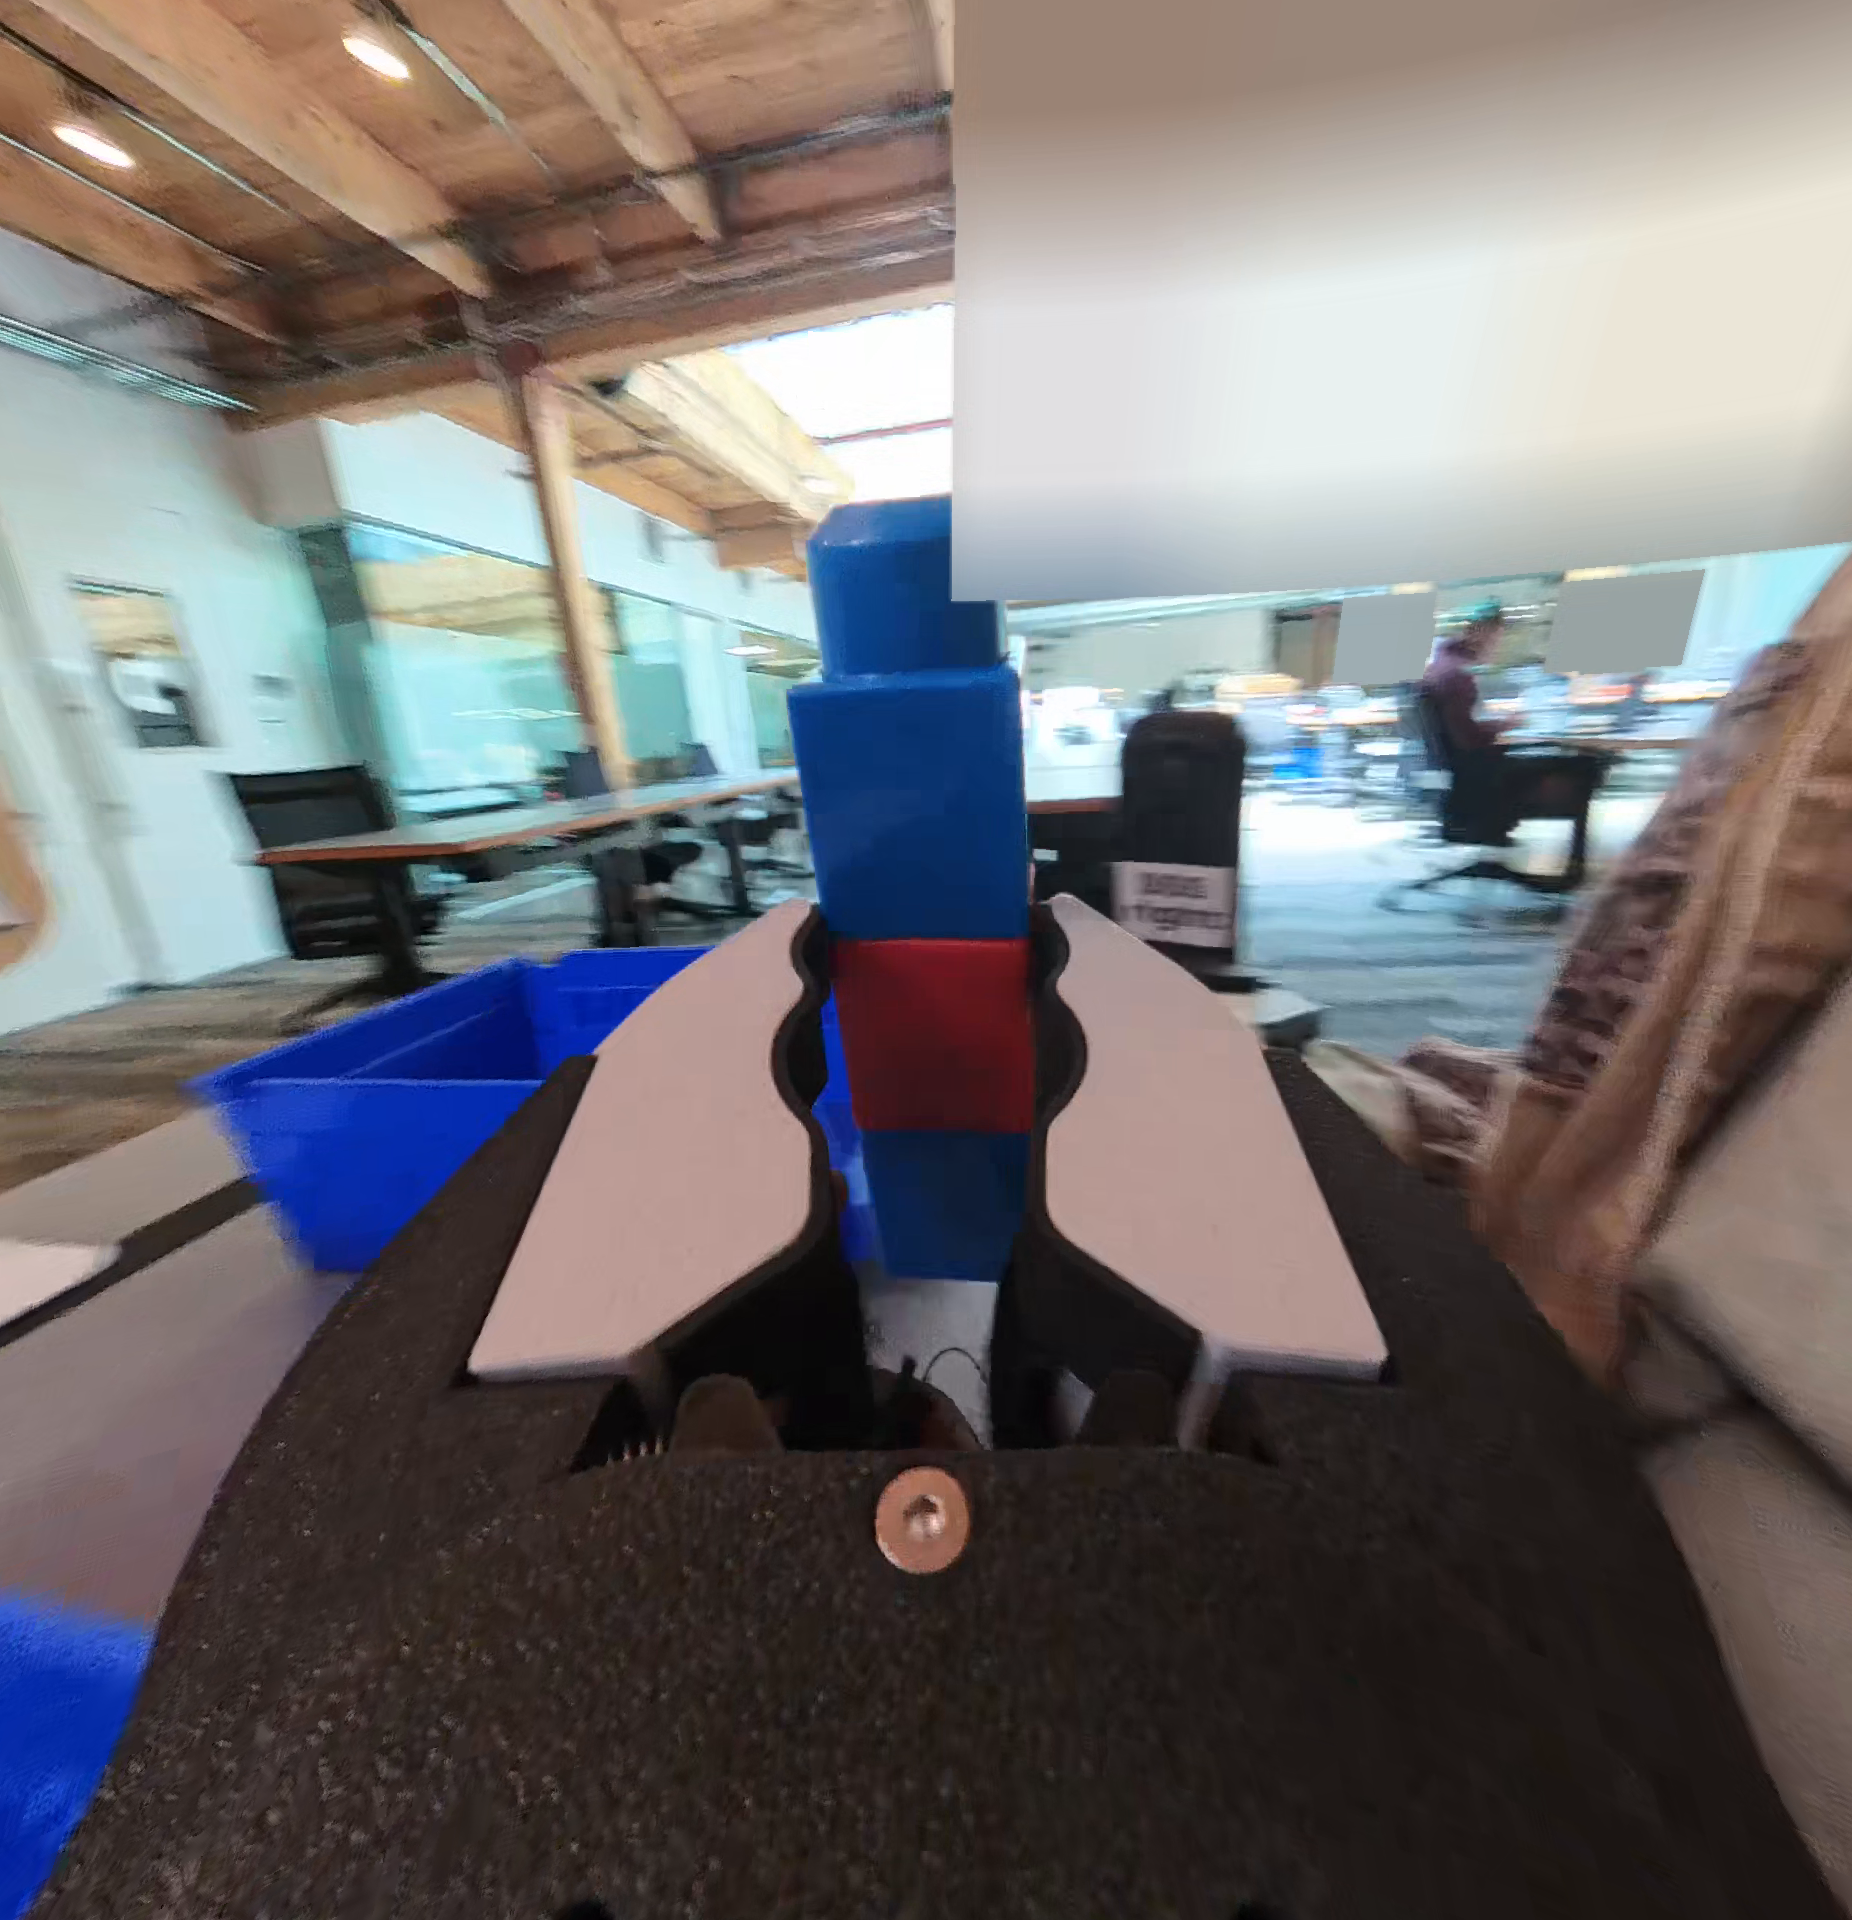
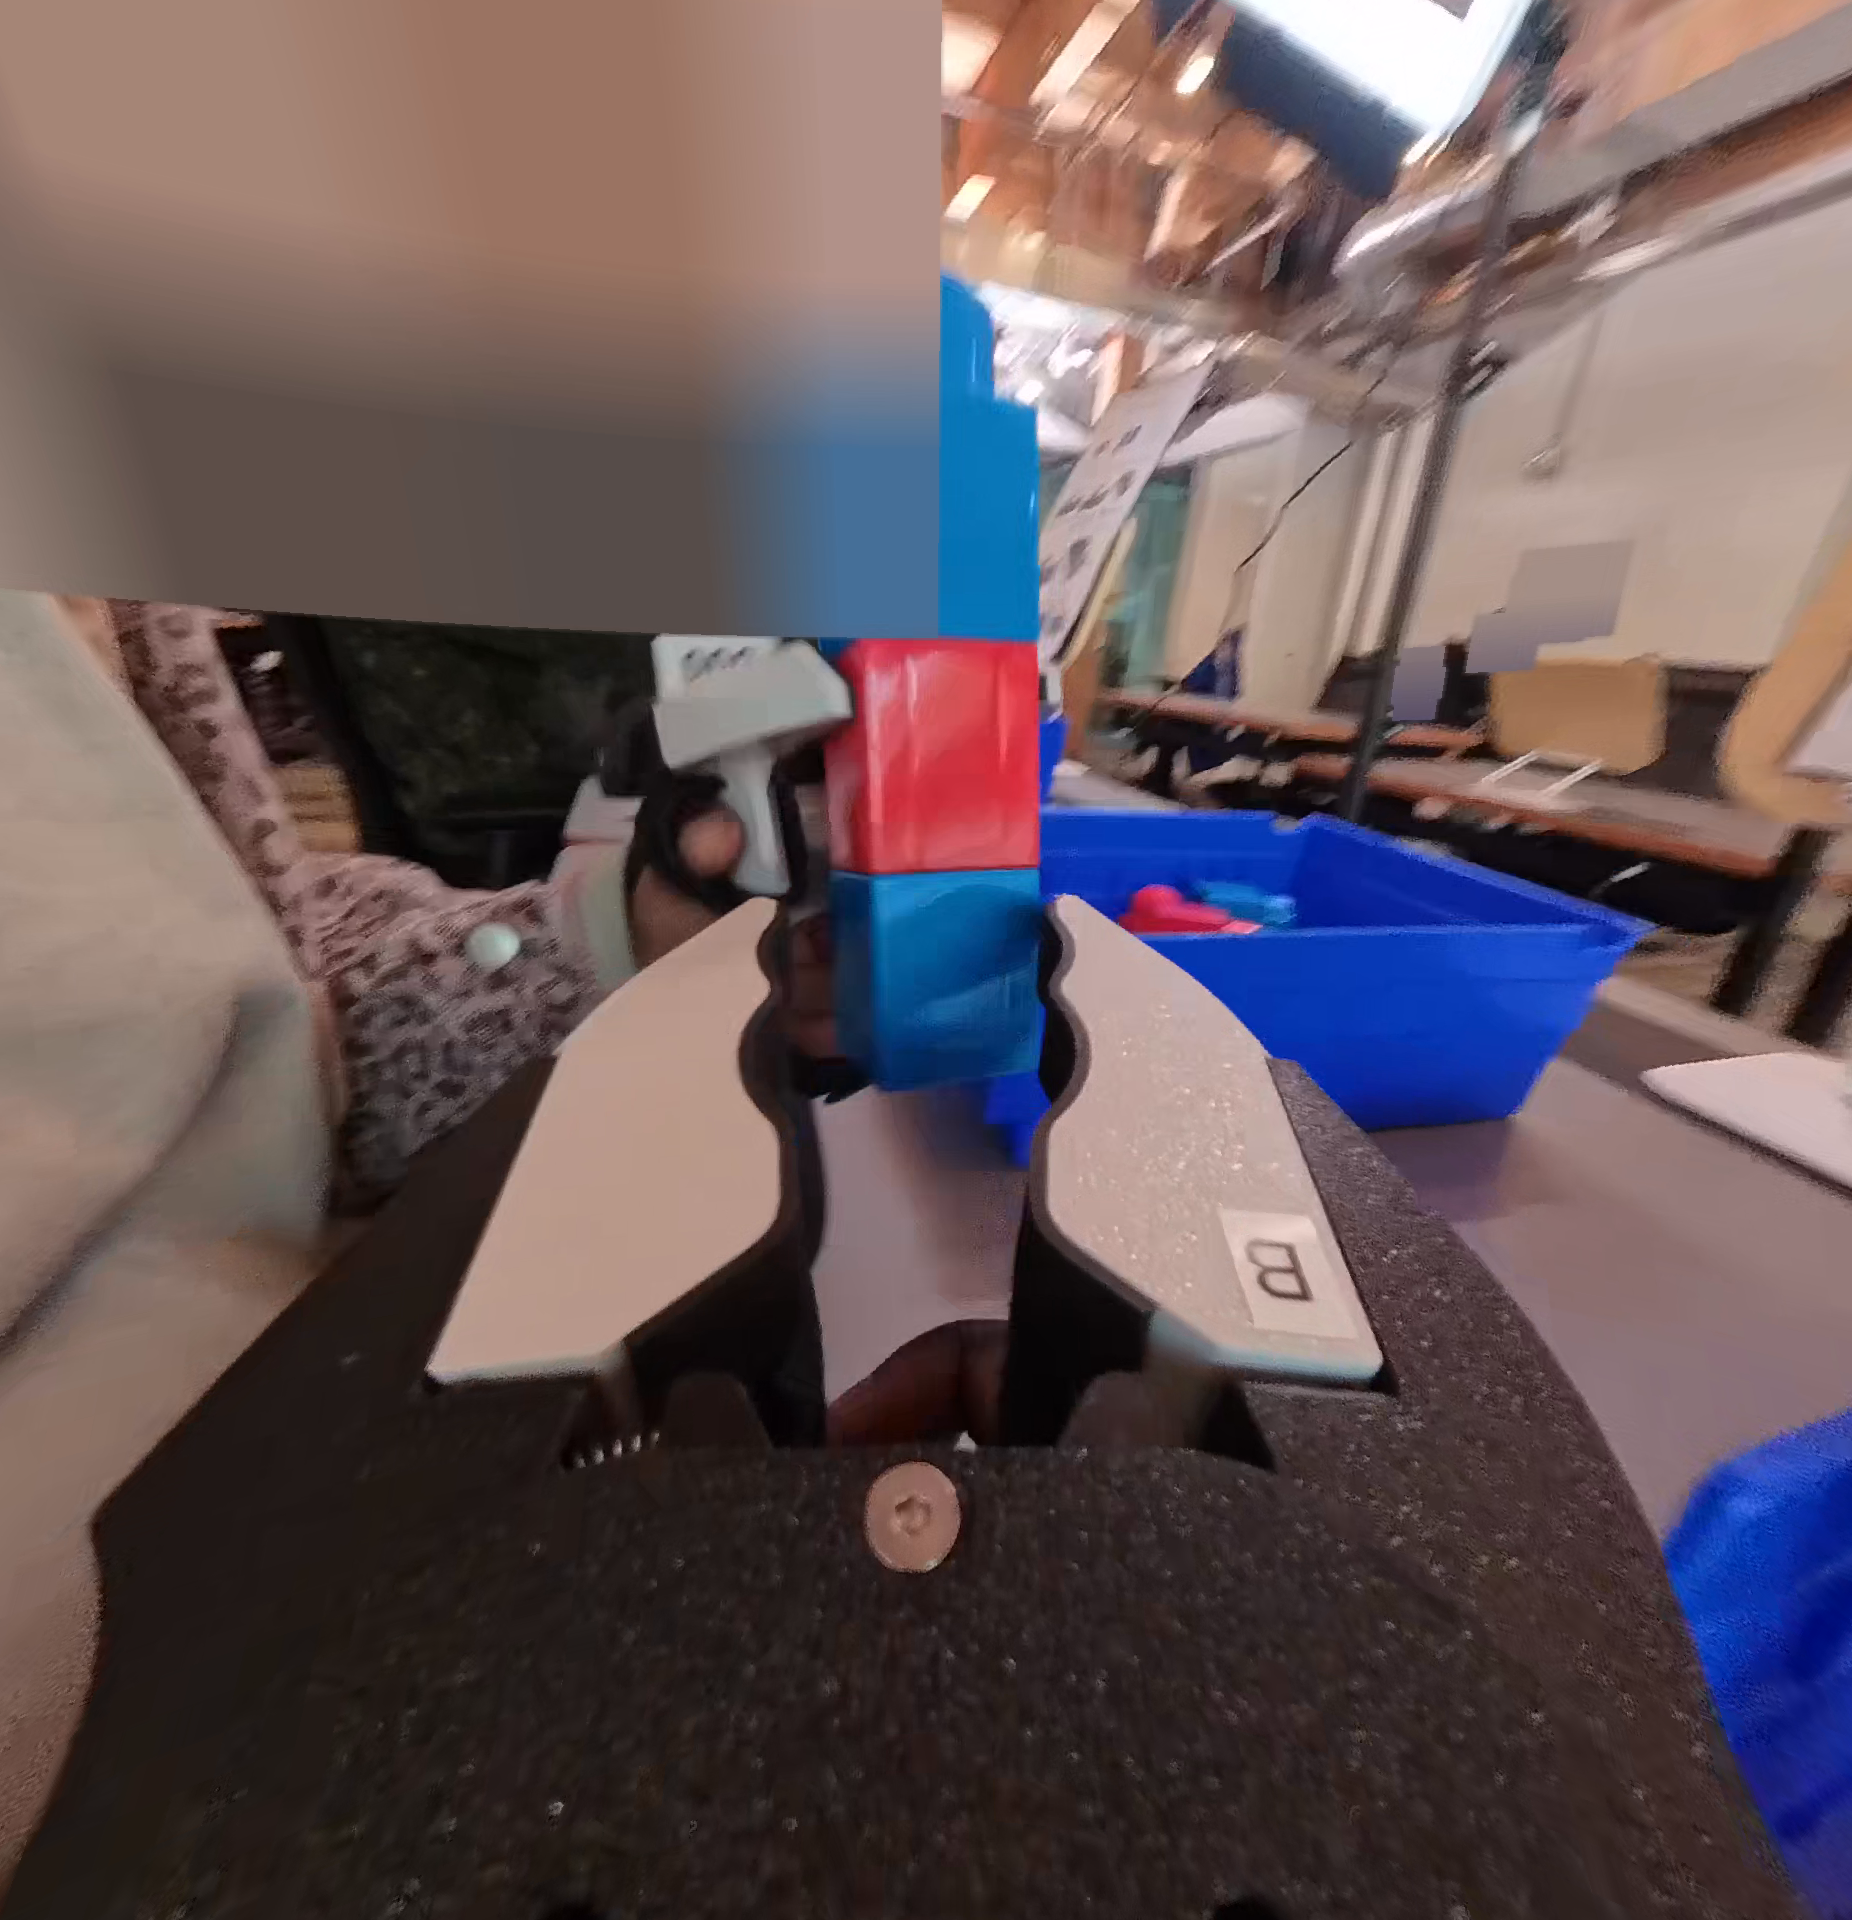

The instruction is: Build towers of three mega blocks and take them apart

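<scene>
A tower of three mega blocks stands upright between my grippers: a blue top block (image 1: 911,800), a red middle block (image 1: 932,1029) and a blue bottom block (image 1: 943,1195). My left gripper (image 1: 932,966) is shut on the red block from both sides. In the right wrist view my right gripper (image 2: 917,935) is shut on the bottom blue block (image 2: 937,977), under the red block (image 2: 937,758) and the partly hidden top block (image 2: 989,499). One of the left gripper's fingers (image 2: 756,717) presses the red block's left side. The tower looks held above the grey table (image 2: 1576,1247).
A blue bin (image 2: 1421,997) holding loose red and blue blocks (image 2: 1192,914) stands just behind the tower; it also shows in the left wrist view (image 1: 382,1101). A second blue container (image 2: 1784,1610) is near. A white sheet (image 2: 1784,1122) lies on the table. A person's patterned sleeve (image 1: 1680,935) is close.
</scene>
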`<state>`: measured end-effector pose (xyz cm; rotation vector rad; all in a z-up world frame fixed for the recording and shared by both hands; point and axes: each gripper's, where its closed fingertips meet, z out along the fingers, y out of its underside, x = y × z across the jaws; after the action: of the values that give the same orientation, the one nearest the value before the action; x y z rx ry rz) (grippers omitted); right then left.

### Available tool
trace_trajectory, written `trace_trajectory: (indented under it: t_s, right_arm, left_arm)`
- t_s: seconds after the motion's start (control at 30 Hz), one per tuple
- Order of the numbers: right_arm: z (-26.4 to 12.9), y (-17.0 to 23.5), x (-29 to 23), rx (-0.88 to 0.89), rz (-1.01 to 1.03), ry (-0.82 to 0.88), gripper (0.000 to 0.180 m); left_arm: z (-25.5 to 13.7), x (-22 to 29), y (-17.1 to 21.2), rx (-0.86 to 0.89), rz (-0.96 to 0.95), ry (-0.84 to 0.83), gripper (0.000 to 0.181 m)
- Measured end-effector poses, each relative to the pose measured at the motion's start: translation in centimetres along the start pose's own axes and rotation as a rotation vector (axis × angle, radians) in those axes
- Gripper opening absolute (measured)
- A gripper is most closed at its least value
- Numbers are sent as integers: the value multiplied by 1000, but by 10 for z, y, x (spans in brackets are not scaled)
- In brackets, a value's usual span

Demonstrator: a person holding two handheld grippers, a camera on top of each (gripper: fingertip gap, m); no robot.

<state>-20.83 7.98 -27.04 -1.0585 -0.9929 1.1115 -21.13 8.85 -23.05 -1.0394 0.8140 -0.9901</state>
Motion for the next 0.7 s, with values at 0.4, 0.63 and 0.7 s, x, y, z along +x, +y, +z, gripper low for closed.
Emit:
trace_trajectory:
  t_s: [0.4, 0.63, 0.7]
  right_arm:
    - [-20, -29, 41, 140, -96, 365, 49]
    - [-9, -4, 43, -19, -107, 365, 35]
    - [-11, -4, 42, -32, -125, 374, 33]
  left_arm:
    - [1, -46, 67, -516, 726, -473, 37]
    - [2, -43, 78, -550, 755, -428, 37]
    - [2, -42, 77, -540, 768, -425, 36]
